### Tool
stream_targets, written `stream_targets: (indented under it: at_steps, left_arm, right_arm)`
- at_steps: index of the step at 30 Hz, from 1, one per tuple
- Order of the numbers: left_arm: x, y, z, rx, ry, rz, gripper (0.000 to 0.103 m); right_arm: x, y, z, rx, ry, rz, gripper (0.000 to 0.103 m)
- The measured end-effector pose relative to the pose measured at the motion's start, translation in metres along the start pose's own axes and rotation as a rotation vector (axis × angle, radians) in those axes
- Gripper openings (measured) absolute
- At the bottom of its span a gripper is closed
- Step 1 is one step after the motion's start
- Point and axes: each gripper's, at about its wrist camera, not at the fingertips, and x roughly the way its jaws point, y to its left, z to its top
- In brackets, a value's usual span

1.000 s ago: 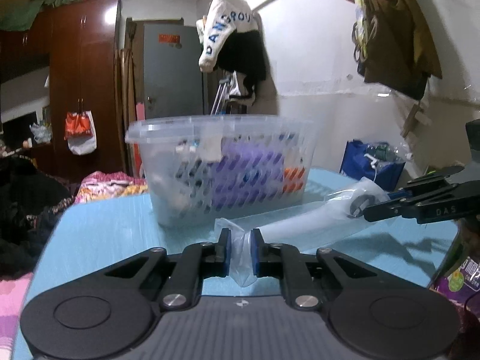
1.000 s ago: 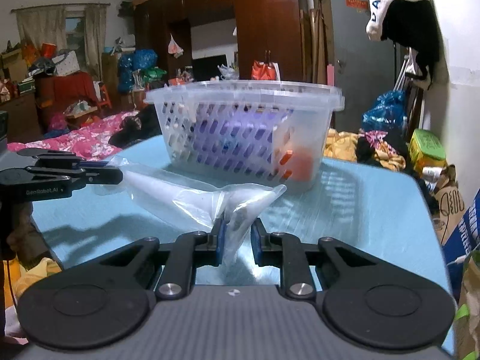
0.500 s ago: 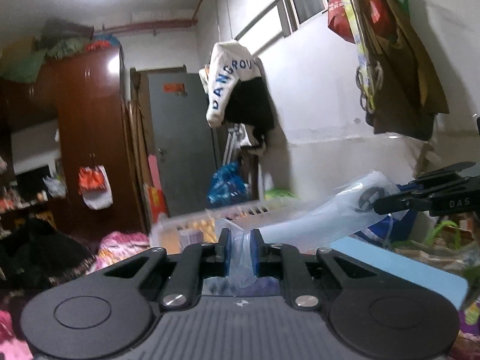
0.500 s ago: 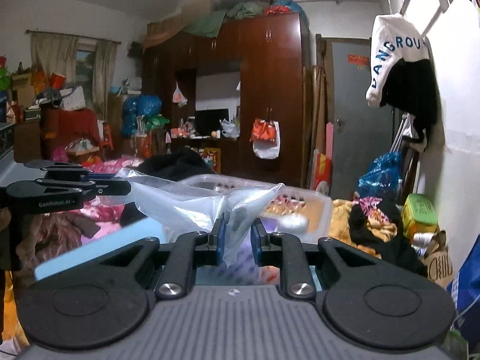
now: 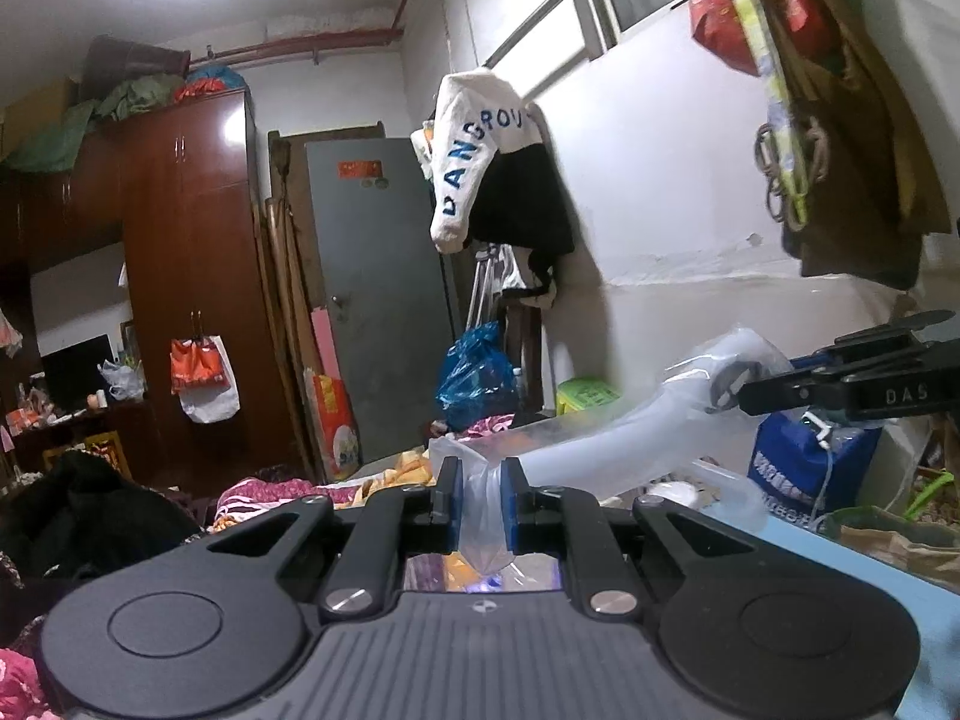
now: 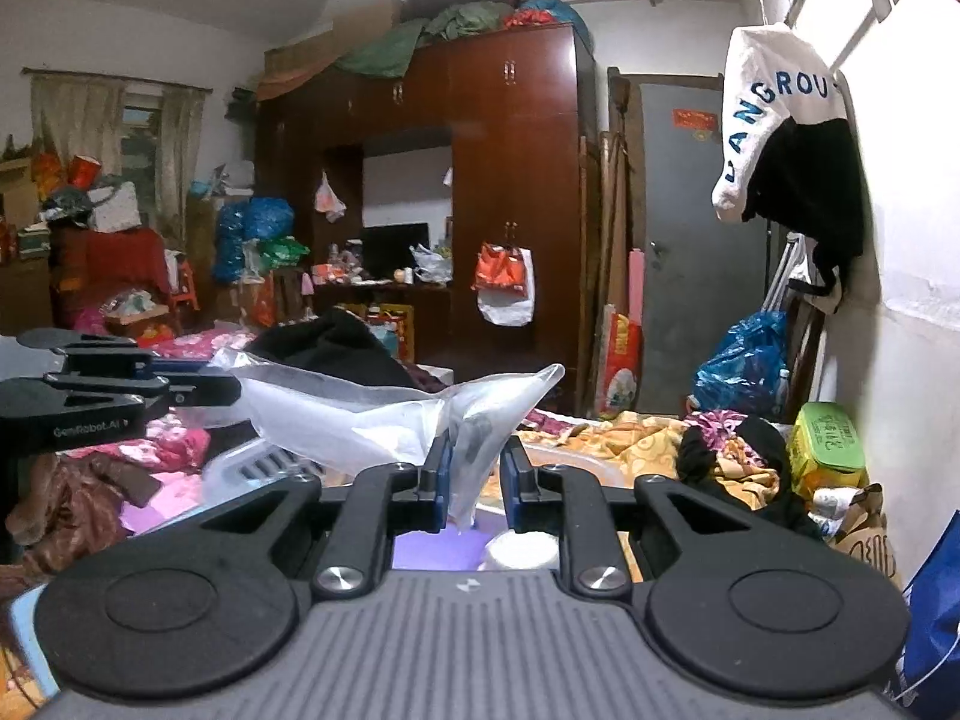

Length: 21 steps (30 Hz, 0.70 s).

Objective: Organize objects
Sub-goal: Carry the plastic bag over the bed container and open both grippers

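The left tool [image 5: 480, 501] is clamped on one end of a clear plastic bag [image 5: 600, 450]; the right tool [image 6: 474, 474] is clamped on the other end, at 3 o'clock in the left wrist view. The bag hangs stretched between them in the air. Below it, at 6 o'clock, lies the rim of a translucent basket [image 6: 258, 462] above the blue worktop [image 5: 840, 546].

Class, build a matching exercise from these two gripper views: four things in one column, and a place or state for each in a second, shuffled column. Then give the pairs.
Things:
1. clear plastic bag
2. white garment
3. orange bag
4. blue bag

Places or states:
A. on the floor by the grey door
B. stretched between both grippers
C. hanging on the wardrobe door
D. hanging high on the white wall

Pairs: 1-B, 2-D, 3-C, 4-A
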Motion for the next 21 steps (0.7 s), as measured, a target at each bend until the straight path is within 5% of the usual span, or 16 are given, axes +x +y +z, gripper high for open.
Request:
stream_targets:
  at_steps: [17,18,20,21]
  left_arm:
    - [0.086,0.029,-0.023,-0.040,0.181,0.052,0.017]
    - [0.087,0.030,-0.025,-0.043,0.187,0.050,0.019]
    - [0.090,0.030,-0.028,-0.034,0.202,0.061,0.027]
    - [0.089,0.030,-0.029,-0.019,0.198,0.088,0.038]
  right_arm:
    - [0.077,0.000,-0.006,-0.046,0.214,-0.065,0.020]
    - [0.077,-0.001,-0.006,-0.045,0.221,-0.070,0.023]
    - [0.077,-0.003,-0.005,-0.040,0.240,-0.096,0.045]
    - [0.074,-0.004,-0.003,-0.042,0.233,-0.107,0.068]
